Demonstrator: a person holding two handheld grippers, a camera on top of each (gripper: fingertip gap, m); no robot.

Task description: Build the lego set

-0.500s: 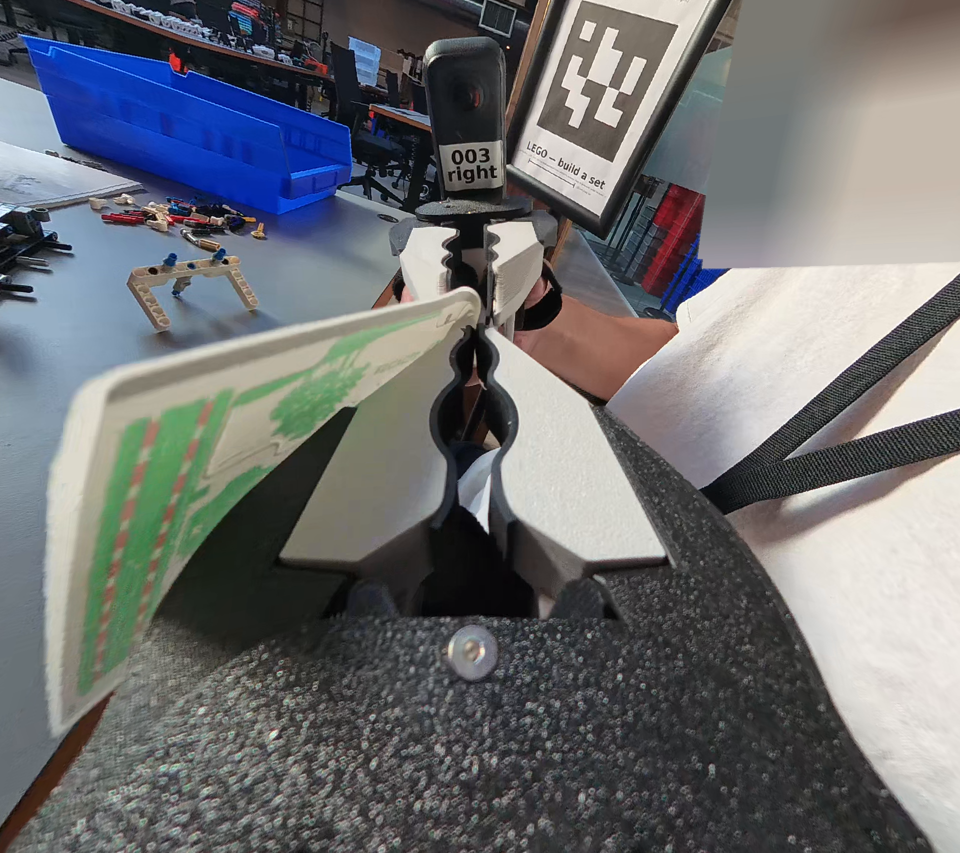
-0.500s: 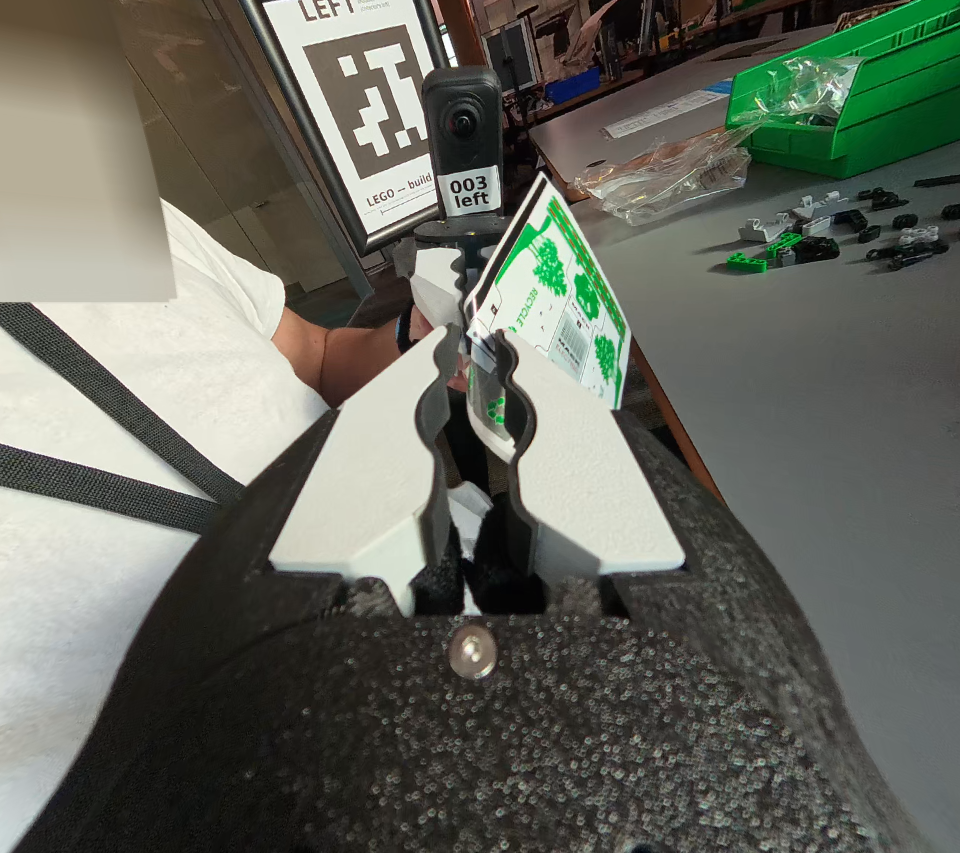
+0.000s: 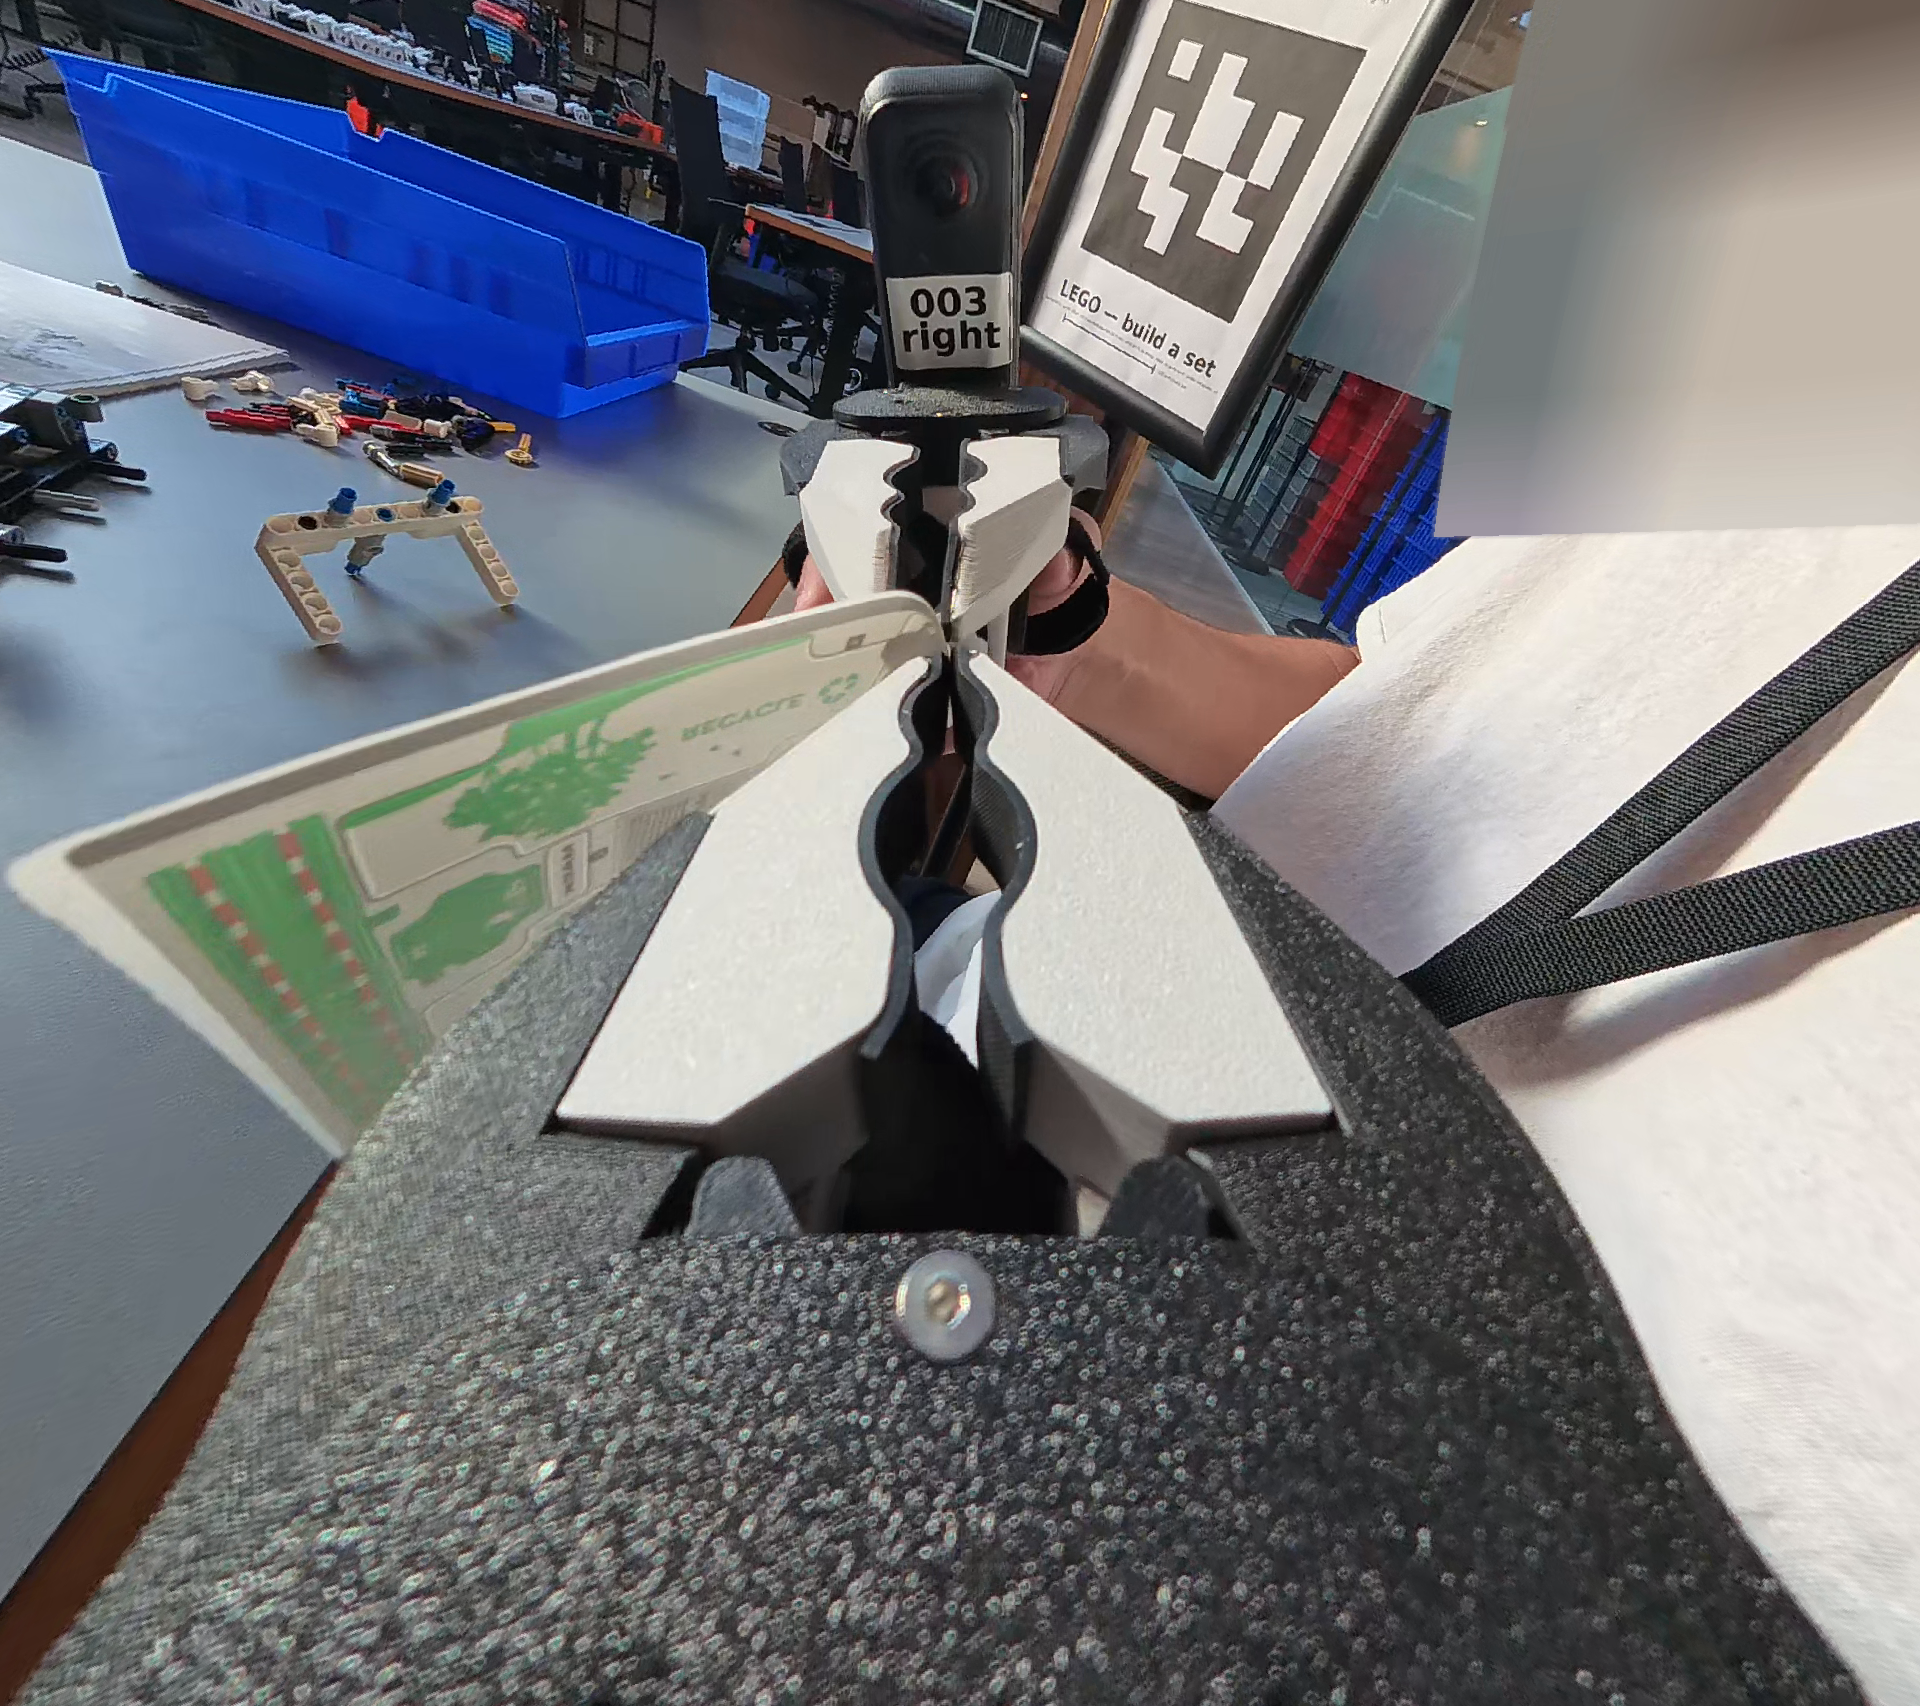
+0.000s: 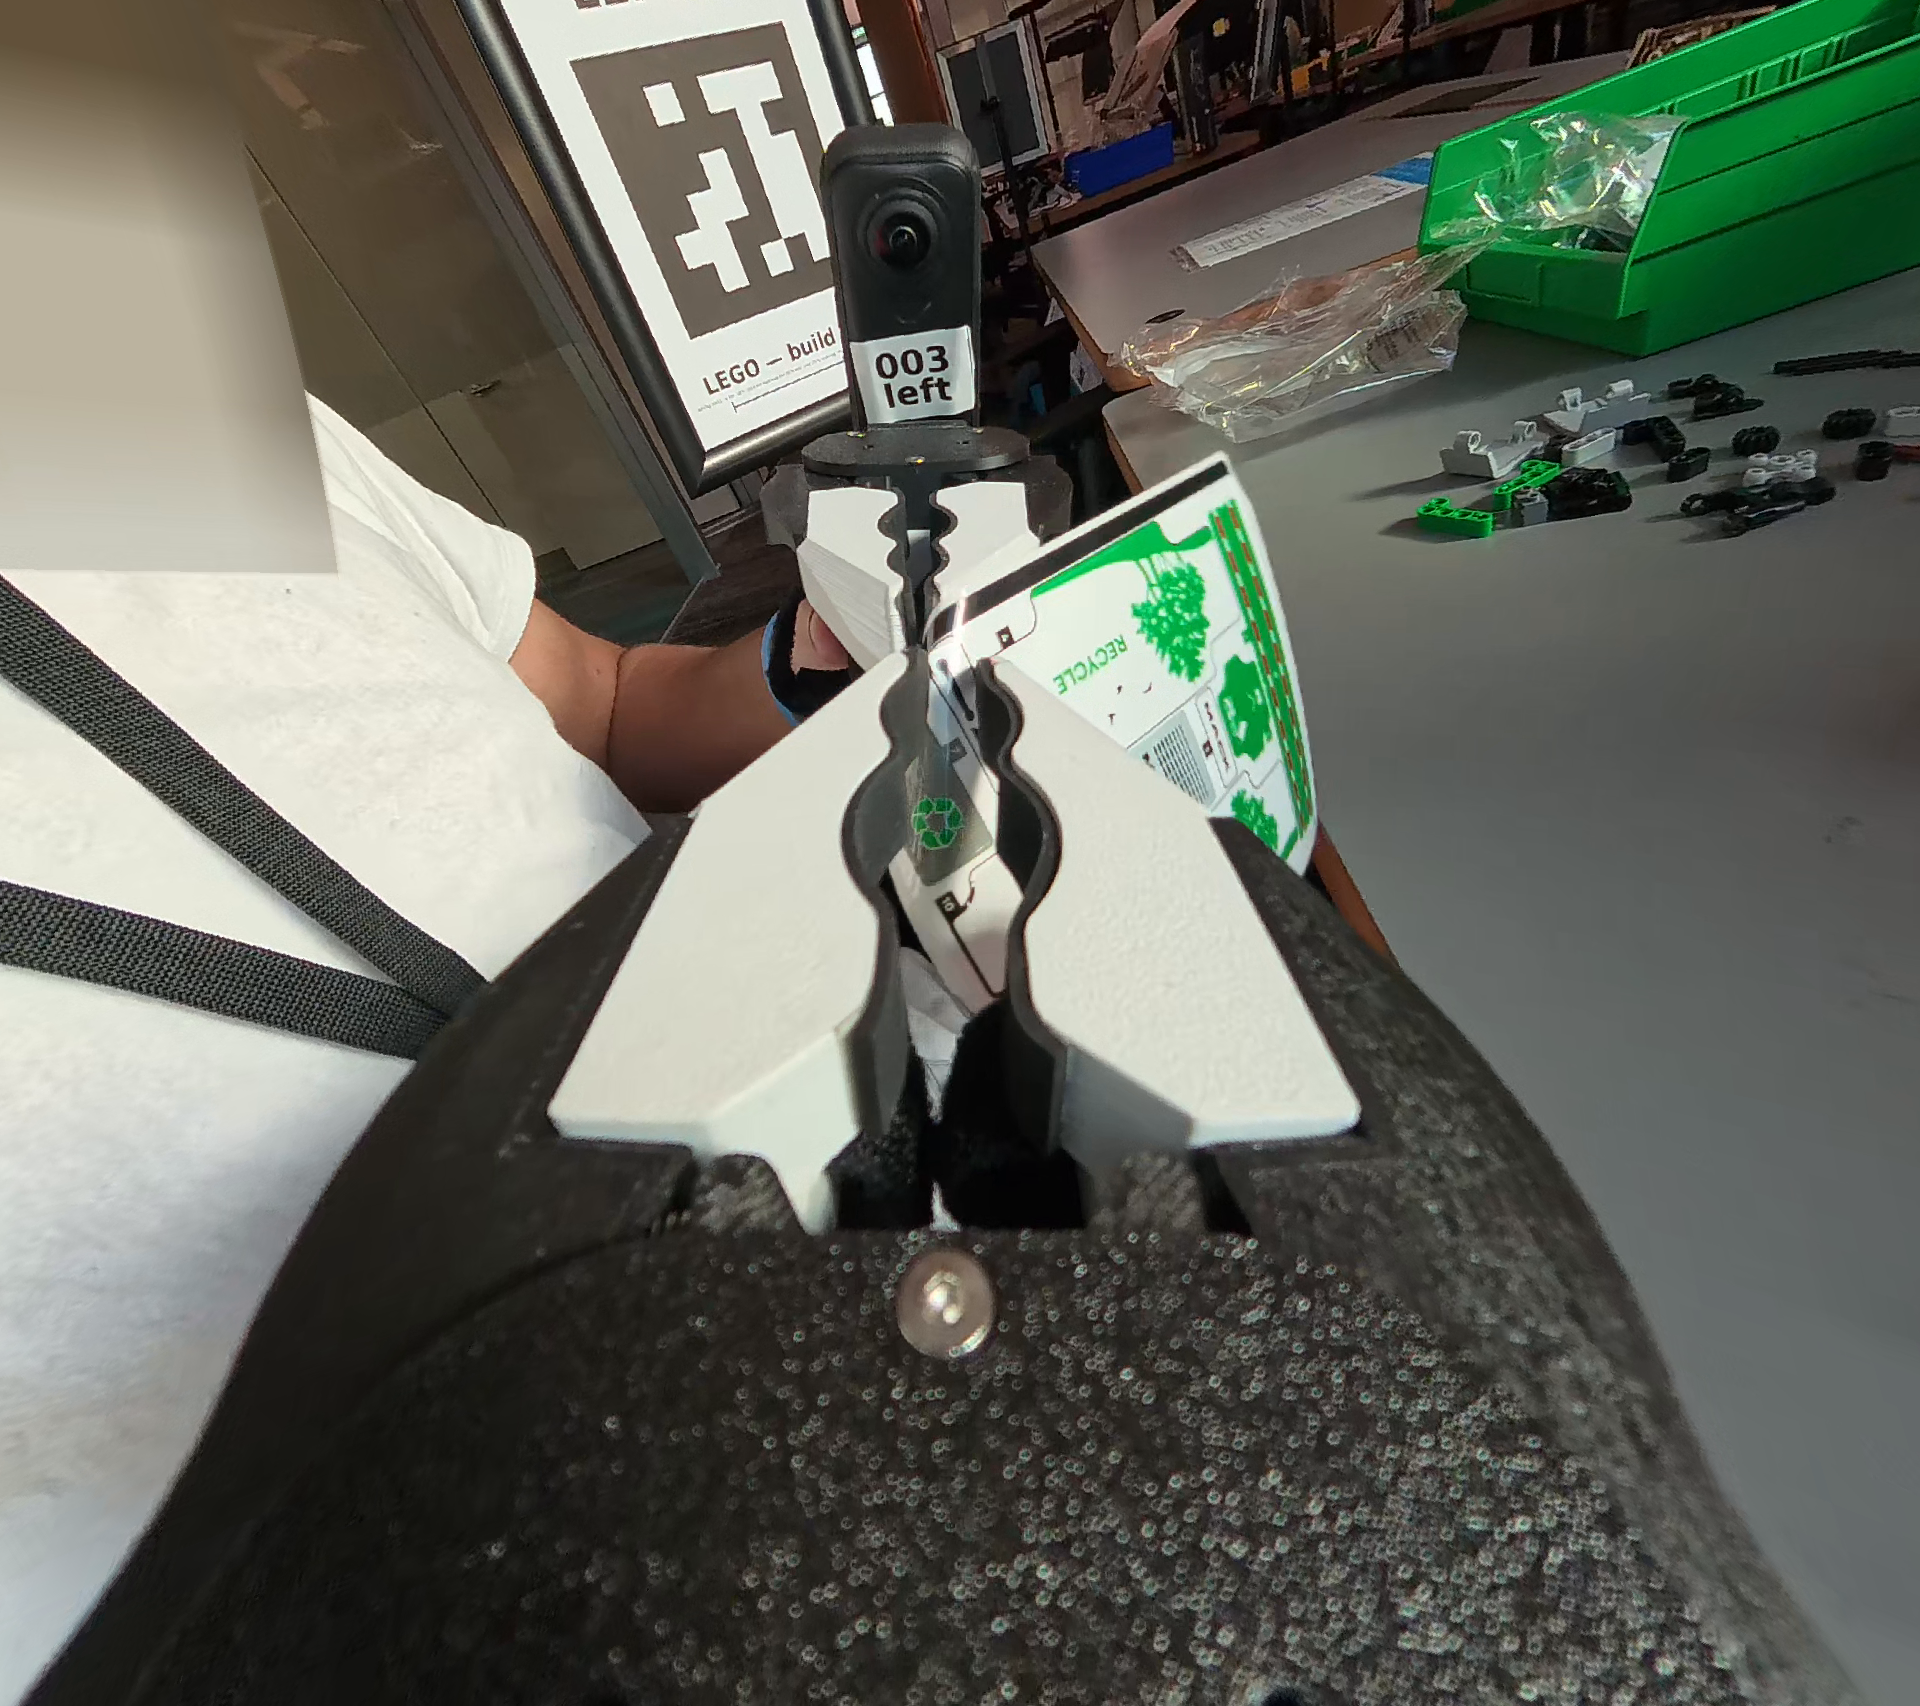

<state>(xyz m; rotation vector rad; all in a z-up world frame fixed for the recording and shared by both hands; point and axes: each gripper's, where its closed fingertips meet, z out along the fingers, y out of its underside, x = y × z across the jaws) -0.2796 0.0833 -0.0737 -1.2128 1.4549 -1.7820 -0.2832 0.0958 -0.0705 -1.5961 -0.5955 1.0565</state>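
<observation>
A white sticker sheet [image 3: 416,846] printed in green is held in the air between my two grippers, over the table's near edge. My left gripper [image 3: 948,664] is shut on the sheet's corner; the sheet fans out to the left. My right gripper [image 4: 951,664] faces it, jaws almost together on a small dark sticker [image 4: 938,820] with a green symbol that stands up off the sheet [image 4: 1174,648]. The right gripper also shows in the left wrist view [image 3: 948,612], tip to tip with mine. The left gripper shows in the right wrist view [image 4: 912,633].
A tan beam assembly [image 3: 384,534], loose small parts [image 3: 353,420], a blue bin [image 3: 364,243] and a booklet [image 3: 94,337] lie on the grey table. A green bin [image 4: 1714,202], a clear bag [image 4: 1299,347] and black, grey and green parts [image 4: 1662,472] lie on the other side. A person's torso is close behind. Left and right tips are no more than a few centimetres apart.
The right gripper's jaws have narrowed a little around the sticker. The sheet and both grippers have hardly moved.
</observation>
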